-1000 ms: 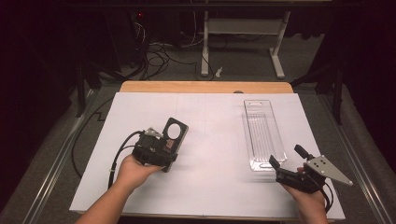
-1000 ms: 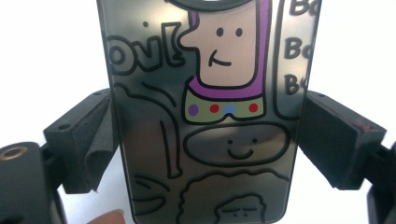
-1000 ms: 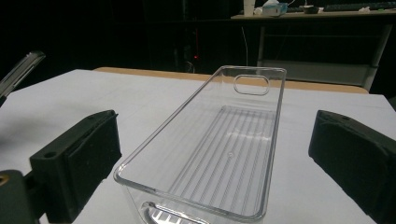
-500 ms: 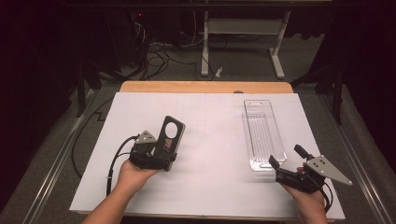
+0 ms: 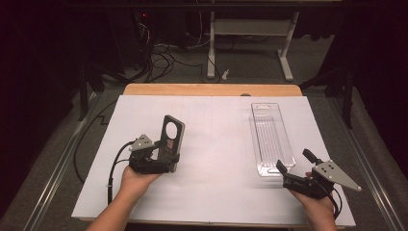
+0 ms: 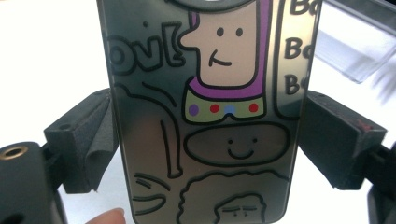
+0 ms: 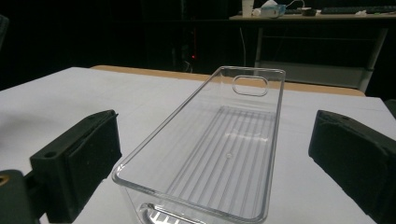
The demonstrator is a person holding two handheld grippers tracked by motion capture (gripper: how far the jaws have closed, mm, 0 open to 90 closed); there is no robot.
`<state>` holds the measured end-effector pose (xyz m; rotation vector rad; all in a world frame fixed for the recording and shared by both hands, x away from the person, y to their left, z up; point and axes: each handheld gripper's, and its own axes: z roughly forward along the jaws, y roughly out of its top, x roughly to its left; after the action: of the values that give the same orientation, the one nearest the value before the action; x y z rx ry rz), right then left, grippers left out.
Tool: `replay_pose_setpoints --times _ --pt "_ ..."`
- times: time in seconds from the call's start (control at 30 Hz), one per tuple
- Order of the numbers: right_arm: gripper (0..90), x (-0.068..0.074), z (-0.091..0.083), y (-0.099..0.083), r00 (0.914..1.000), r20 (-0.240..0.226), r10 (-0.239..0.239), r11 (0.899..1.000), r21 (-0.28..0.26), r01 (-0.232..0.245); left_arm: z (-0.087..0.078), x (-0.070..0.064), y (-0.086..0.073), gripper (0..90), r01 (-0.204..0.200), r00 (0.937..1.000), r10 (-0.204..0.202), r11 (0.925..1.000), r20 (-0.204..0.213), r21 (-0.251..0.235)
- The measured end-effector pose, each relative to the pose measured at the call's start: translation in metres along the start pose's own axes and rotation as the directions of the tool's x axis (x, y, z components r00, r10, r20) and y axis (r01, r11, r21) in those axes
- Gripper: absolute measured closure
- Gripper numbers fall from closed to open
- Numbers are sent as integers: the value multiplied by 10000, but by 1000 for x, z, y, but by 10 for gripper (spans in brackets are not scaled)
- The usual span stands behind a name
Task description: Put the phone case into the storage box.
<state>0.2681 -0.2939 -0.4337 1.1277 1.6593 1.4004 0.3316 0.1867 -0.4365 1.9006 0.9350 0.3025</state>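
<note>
**Phone case up in the left gripper, tray waiting on the right**

I'm holding the phone case (image 6: 205, 116), a cartoon-printed one with a round camera hole, upright above the white table cover (image 5: 216, 144), left of centre. The left gripper (image 5: 163, 156) is clamping it by its two long edges, jaws closed in against the sides. A fingertip (image 6: 105, 217) is showing at the bottom edge. Over on the right, the clear plastic tray (image 5: 272, 139) is lying lengthwise, empty. My right gripper (image 5: 296, 168) is hovering just at its near end, jaws spread wide, gripping nothing. I'm judging the risks: the case's slick sides could twist between the pads, and the light tray could skid if the right jaws nudge its rim.
</note>
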Motion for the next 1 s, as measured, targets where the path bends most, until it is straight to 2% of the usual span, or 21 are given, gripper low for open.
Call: replay_pose_setpoints --times 0.13,0.2,0.33,0.67,0.8,1.0 --pt "29 1 1 1 10000 18 44 10000 -24 -44 -4 1 -1 132 -39 9994 52 9993 348 -362" --pt "28 1 1 1 10000 -15 -31 10000 12 31 -6 0 -1 132 -206 9988 232 9981 441 -587" --pt "27 5 2 4 9999 -127 -108 9999 -2 108 -7 0 -2 132 -409 9967 458 9965 668 -723" --pt "28 16 2 17 9989 -345 -321 9994 -163 316 -8 -2 -1 132 -594 9945 686 9918 797 -1131" --pt "27 17 3 26 9990 -359 -272 9995 -173 266 -9 -2 -1 132 -639 9942 729 9917 786 -1112" --pt "27 18 9 35 9982 -316 -518 9986 -76 516 -11 -1 -1 132 -661 9939 754 9915 810 -1119"
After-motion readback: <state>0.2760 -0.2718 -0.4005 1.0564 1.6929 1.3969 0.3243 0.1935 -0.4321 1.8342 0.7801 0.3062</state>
